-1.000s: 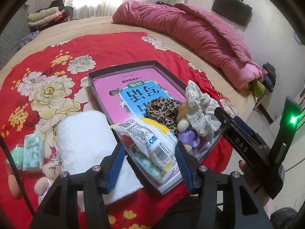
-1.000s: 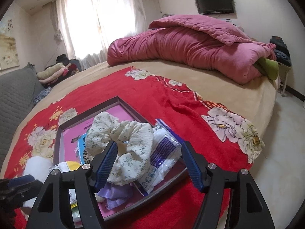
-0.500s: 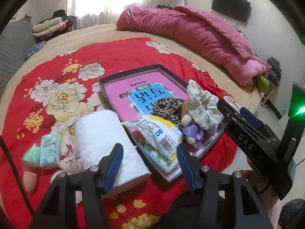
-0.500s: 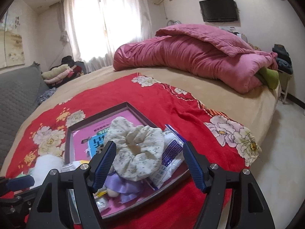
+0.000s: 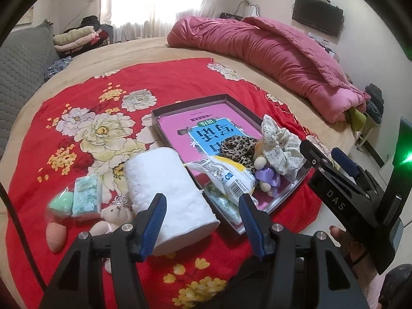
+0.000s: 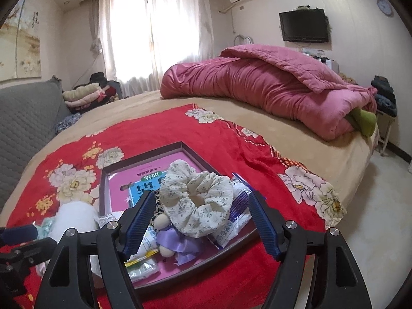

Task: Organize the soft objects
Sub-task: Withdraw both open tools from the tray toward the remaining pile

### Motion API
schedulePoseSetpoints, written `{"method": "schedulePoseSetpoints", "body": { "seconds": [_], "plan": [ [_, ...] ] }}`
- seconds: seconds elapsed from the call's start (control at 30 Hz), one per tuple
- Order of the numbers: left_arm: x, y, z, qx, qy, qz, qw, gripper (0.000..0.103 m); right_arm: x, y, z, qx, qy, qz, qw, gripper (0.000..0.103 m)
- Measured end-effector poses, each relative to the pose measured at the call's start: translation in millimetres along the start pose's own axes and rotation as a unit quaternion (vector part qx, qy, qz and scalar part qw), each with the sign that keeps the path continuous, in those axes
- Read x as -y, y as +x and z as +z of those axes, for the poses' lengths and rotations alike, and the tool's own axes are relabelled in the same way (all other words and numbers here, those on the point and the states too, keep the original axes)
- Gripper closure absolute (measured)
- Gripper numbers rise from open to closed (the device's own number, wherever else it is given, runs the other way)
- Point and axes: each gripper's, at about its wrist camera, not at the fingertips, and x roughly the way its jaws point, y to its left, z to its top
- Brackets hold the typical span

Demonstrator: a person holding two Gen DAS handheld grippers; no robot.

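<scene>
Left wrist, white towel roll (image 5: 168, 193) beside tray (image 5: 190, 102)

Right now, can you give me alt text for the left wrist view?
The open left gripper hovers empty over a rolled white towel on a red floral blanket. Right of the towel, a shallow dark tray holds snack packets, scrunchies and a purple-bowed plush; the right gripper hangs beside it.
</scene>
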Motion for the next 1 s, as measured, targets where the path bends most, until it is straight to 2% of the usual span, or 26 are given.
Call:
{"method": "schedulePoseSetpoints", "body": {
  "seconds": [0.13, 1.0],
  "plan": [
    [-4, -8, -3, 0.004, -0.001, 0.000, 1.0000, 0.045, -3, -11, 2, 0.006, 0.004, 0.007, 1.000, 0.027],
    [-54, -76, -28, 0.043, -0.041, 0.022, 0.9980, 0.045, -82, -92, 12, 0.049, -0.081, 0.089, 0.992, 0.027]
  ]
}}
